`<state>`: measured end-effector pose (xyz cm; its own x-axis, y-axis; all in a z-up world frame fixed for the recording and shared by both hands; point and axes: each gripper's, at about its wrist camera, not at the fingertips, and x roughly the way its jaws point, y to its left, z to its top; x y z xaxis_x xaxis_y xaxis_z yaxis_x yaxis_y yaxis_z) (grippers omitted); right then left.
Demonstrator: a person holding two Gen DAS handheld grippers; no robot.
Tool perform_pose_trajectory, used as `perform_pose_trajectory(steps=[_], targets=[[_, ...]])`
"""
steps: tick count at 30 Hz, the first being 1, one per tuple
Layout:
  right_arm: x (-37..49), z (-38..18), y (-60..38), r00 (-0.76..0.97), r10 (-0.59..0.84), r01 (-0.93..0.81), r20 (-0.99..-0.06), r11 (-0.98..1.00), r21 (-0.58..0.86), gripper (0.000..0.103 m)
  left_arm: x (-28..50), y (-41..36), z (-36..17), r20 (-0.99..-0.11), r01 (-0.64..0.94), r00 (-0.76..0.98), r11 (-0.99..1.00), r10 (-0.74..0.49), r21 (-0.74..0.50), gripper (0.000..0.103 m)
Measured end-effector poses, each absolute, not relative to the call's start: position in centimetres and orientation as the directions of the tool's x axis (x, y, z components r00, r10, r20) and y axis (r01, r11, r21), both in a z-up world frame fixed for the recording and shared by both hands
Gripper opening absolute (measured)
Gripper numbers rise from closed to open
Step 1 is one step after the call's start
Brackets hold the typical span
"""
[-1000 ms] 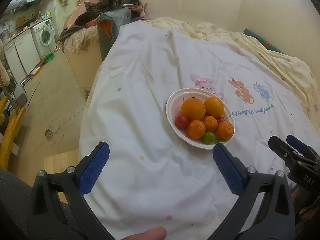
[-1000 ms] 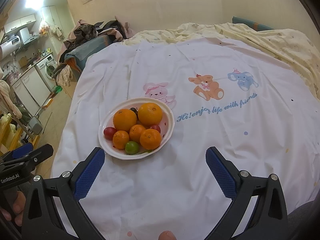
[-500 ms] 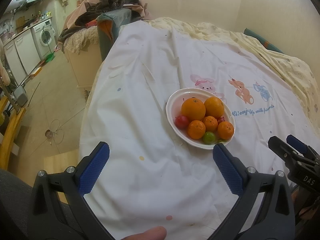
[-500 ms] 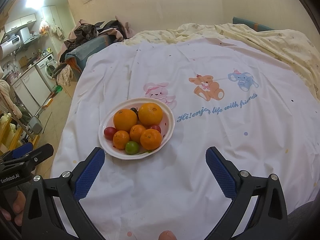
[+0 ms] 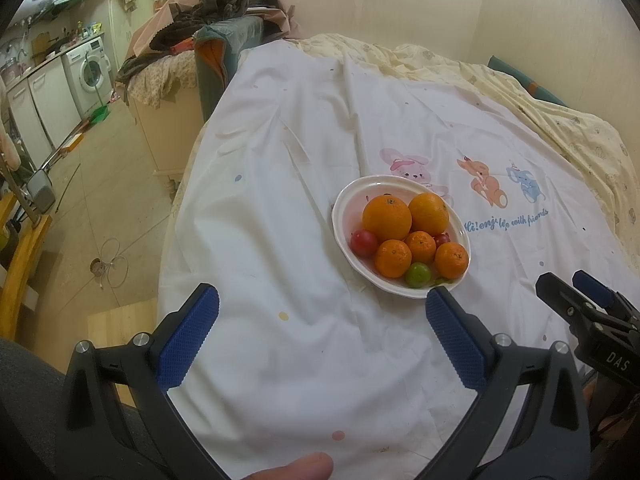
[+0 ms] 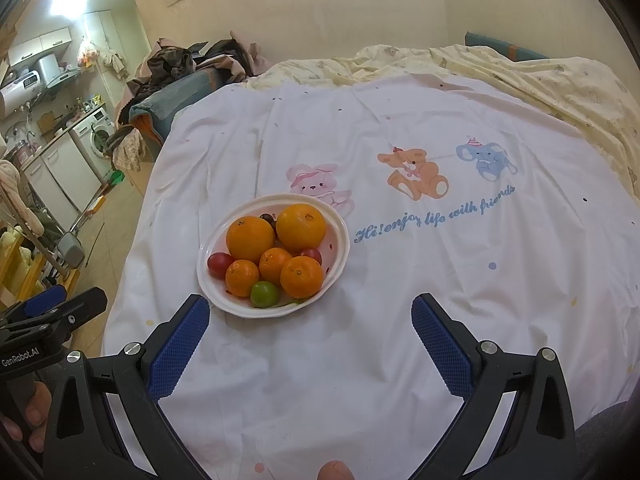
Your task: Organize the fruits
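Note:
A white oval bowl (image 5: 344, 200) (image 6: 340, 232) rests on a white cartoon-print cloth and holds two large oranges (image 5: 387, 217) (image 6: 301, 227), three small mandarins (image 5: 393, 258) (image 6: 301, 277), a green fruit (image 5: 417, 274) (image 6: 264, 293) and small red fruits (image 5: 363, 242) (image 6: 219, 264). My left gripper (image 5: 322, 308) hovers open near the bowl's front edge, nothing between its blue pads. My right gripper (image 6: 310, 316) also stands open just in front of the bowl, empty. The right gripper's tips (image 5: 576, 296) show at the right of the left wrist view.
The cloth (image 5: 280, 200) covers a bed whose left edge drops to a tiled floor (image 5: 100, 200). A yellow quilt (image 6: 540, 80) lies bunched at the back right. Piled clothes (image 5: 216, 0) and a washing machine (image 5: 90, 68) stand at the far left.

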<state>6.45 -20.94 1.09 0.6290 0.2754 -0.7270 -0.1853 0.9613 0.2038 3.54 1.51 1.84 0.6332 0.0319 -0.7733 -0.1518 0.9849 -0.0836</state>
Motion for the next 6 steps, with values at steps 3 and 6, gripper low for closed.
perform_pose_trajectory(steps=[3, 6], targets=[[6.44, 1.08, -20.93, 0.629, 0.275, -0.186, -0.727, 0.961, 0.203, 0.103, 3.52, 1.43, 1.84, -0.774, -0.152, 0.633, 0.985, 0.034, -0.081, 0.102], [6.44, 1.06, -20.92, 0.629, 0.275, -0.186, -0.727, 0.961, 0.203, 0.103, 3.49, 1.35, 1.79, -0.769, -0.15, 0.639, 0.984, 0.025, -0.092, 0.102]])
